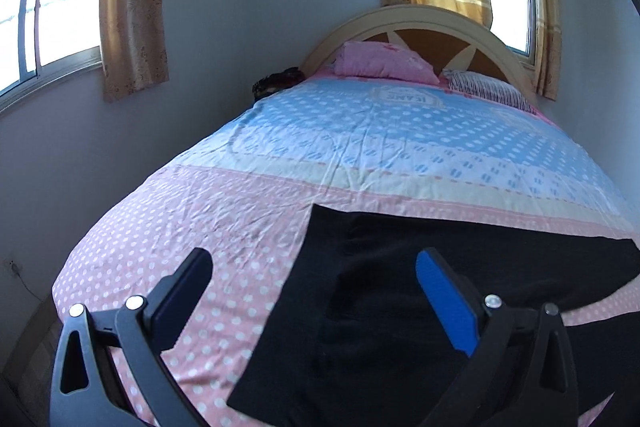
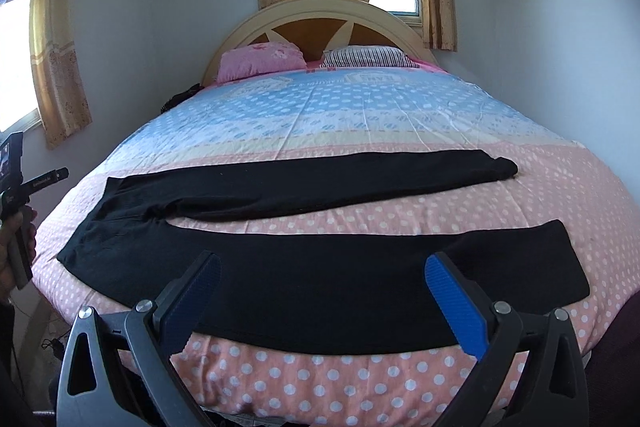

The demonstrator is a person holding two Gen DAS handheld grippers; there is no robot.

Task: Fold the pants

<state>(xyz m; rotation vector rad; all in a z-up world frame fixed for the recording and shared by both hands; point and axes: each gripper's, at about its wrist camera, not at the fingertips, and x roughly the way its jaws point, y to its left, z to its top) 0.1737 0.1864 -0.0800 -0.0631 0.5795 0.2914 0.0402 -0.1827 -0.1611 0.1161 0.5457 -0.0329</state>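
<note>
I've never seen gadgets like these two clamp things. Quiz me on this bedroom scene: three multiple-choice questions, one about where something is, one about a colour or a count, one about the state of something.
1. Where do the pants lie?
A. across the pink end of the bedspread
B. on the pillows
C. on the floor

2. How many pillows sit at the headboard?
A. one
B. two
C. four

3. How do the two grippers stand?
A. both open, holding nothing
B. both shut on cloth
C. one open, one shut

Answers:
1 A: the black pants are spread flat, legs apart, on the dotted pink part of the bedspread.
2 B: a pink pillow and a striped pillow lie side by side.
3 A: the left gripper and the right gripper both show wide gaps between their fingers, above the pants.
</note>
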